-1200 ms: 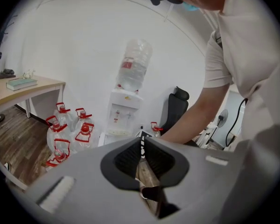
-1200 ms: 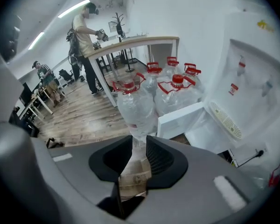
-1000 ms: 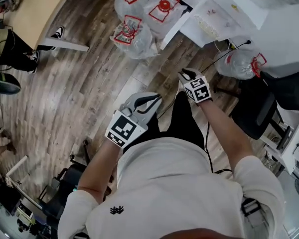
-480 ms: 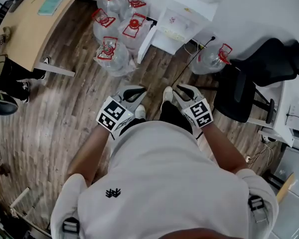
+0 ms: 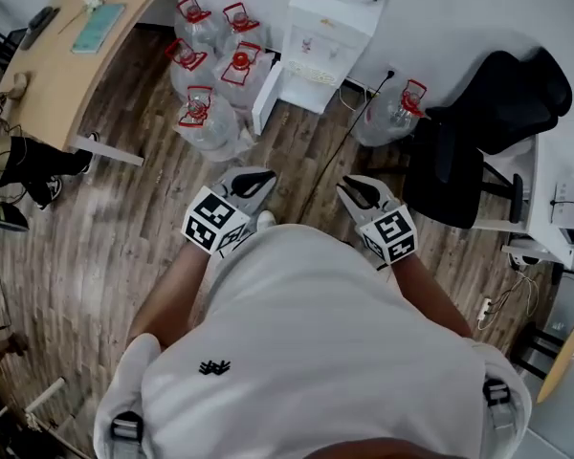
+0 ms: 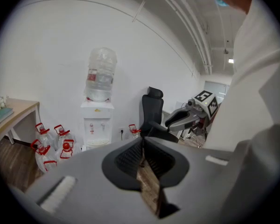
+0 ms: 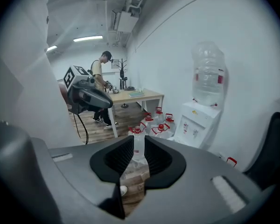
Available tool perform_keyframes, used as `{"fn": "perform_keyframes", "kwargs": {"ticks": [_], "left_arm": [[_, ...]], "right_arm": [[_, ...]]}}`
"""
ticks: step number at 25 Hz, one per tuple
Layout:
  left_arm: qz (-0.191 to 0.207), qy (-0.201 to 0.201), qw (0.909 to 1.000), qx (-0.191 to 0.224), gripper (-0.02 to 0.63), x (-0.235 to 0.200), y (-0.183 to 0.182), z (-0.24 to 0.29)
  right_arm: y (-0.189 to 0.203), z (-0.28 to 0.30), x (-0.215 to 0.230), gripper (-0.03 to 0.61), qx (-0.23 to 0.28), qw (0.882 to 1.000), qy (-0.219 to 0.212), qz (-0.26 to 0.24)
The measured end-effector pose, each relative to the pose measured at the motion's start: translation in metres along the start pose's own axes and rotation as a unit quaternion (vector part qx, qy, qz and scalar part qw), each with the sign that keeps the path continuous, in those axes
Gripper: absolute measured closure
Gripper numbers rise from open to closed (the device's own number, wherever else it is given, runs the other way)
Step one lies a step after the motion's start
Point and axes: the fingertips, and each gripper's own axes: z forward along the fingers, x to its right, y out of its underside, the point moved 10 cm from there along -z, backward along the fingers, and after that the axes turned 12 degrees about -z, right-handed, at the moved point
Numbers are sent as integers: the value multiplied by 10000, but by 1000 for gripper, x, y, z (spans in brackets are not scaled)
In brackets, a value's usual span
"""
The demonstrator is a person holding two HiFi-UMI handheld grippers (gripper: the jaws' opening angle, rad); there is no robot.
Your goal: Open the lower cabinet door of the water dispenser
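Left gripper [image 5: 252,178] jaws together, empty; right gripper [image 5: 354,187] narrow, just closing, empty. Both well short of the water dispenser [image 5: 318,41]. It stood upright against the white wall [image 5: 459,8], front facing them. Plank floor [image 5: 134,189]; bottles [image 5: 206,75] beside it.

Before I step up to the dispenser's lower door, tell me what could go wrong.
A black cable lies across the floor between you and the water dispenser; a foot could catch it. The water jugs crowd the floor right beside it, so a door swinging that way, or a step there, might knock them over.
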Motion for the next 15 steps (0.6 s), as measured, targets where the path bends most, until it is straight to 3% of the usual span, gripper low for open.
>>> {"fn": "perform_keyframes", "kwargs": {"ticks": [10, 15], "left_arm": [[252, 56, 9996, -136, 555, 109, 8, 50], [297, 127, 9994, -156, 555, 169, 21, 68]], "right_arm": [[52, -111, -4, 528, 250, 9992, 200, 224], [85, -151, -12, 537, 324, 9989, 71, 333]]}}
